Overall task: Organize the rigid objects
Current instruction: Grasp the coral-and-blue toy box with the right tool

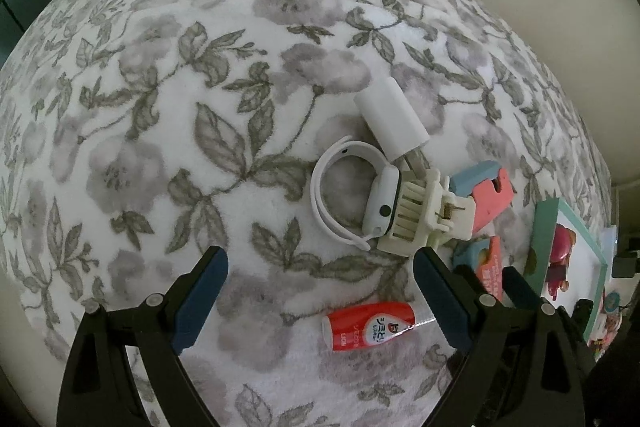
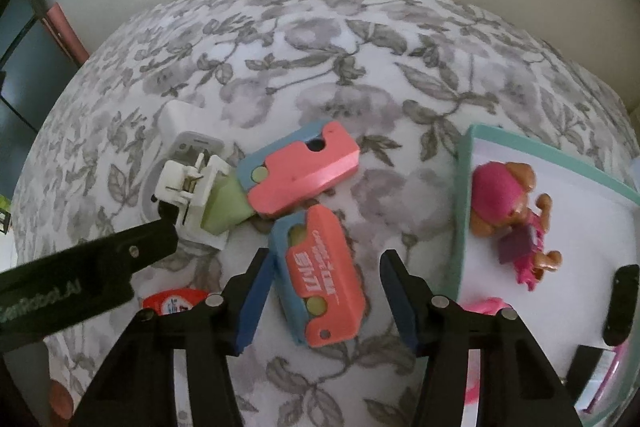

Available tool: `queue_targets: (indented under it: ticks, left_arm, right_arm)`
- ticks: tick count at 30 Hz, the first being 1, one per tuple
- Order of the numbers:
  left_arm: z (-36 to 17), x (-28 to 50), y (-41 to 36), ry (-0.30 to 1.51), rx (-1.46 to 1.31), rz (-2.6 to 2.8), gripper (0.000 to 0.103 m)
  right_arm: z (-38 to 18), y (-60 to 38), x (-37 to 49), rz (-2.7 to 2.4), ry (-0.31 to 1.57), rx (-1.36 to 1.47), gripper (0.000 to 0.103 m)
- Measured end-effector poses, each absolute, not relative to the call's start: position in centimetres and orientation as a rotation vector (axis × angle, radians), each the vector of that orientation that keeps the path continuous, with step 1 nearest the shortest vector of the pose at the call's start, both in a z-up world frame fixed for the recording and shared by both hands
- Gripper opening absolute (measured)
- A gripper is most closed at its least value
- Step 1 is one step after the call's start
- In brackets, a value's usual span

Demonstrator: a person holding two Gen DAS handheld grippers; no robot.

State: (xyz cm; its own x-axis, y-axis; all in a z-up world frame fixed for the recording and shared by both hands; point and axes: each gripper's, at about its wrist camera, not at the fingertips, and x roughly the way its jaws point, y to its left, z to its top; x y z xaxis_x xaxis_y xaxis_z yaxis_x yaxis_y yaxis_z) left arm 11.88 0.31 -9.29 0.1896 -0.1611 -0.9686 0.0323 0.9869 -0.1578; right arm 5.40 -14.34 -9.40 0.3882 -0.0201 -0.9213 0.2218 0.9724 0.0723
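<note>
Loose objects lie on a floral blanket (image 1: 160, 107). In the left wrist view a white smartwatch (image 1: 352, 199), a white charger plug (image 1: 392, 119), a cream hair claw clip (image 1: 424, 215) and a small red bottle (image 1: 368, 325) lie ahead. My left gripper (image 1: 320, 295) is open and empty, with the red bottle between its fingers. In the right wrist view my right gripper (image 2: 324, 299) is open around a pink and blue toy piece (image 2: 320, 291), apart from it. A second pink and blue piece (image 2: 300, 171) lies behind. The left gripper's arm (image 2: 80, 275) crosses at left.
A white tray with a teal rim (image 2: 464, 187) lies at the right and holds a pink toy dog figure (image 2: 512, 215) and other small items. The hair clip (image 2: 192, 195) and red bottle (image 2: 176, 301) also show in the right wrist view. A pale wall stands behind.
</note>
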Motion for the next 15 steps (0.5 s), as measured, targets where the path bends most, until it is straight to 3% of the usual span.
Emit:
queue_targets:
  ticks: [15]
  left_arm:
    - [-10.1,11.6,-0.2,1.403,-0.104,-0.158,0.094]
  right_arm:
    - [-10.3,-14.4,5.2,-0.182,1.190,0.217,0.048]
